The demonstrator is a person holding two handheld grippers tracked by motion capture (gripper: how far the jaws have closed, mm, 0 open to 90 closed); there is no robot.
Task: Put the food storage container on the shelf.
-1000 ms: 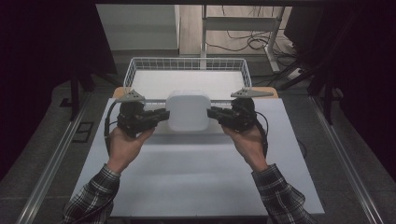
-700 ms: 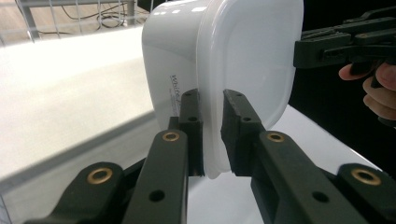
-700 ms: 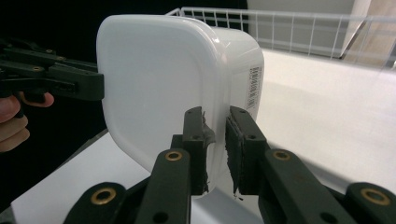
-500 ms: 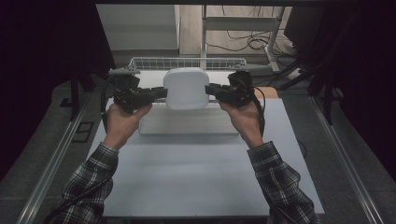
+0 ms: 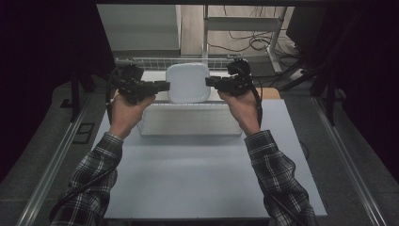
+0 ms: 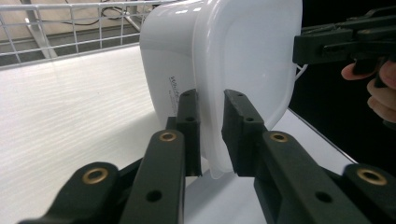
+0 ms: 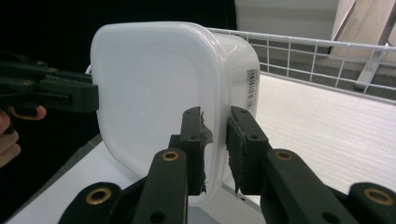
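Note:
A white plastic tub (image 5: 188, 82) with rounded corners hangs in the air above the wire basket (image 5: 150, 61), tipped on its side so that its broad flat face looks toward the person. My left gripper (image 5: 164, 86) is shut on the tub's left rim, and my right gripper (image 5: 209, 81) is shut on its right rim. In the left gripper view the jaws (image 6: 210, 100) pinch the thin rim of the tub (image 6: 243, 51), with the right gripper (image 6: 345, 39) across from them. In the right gripper view the jaws (image 7: 215, 116) clamp the rim of the tub (image 7: 154, 84), opposite the left gripper (image 7: 51, 93).
The wire basket (image 6: 70, 28) has a white floor and stands at the far side of a pale table (image 5: 188, 179). Its mesh wall (image 7: 327, 51) runs behind the tub. Dark floor, metal rails and cables surround the table.
Both grippers have raised the tub and carried it away from the person, over the basket. The tub has tipped from lying flat to standing on its side.

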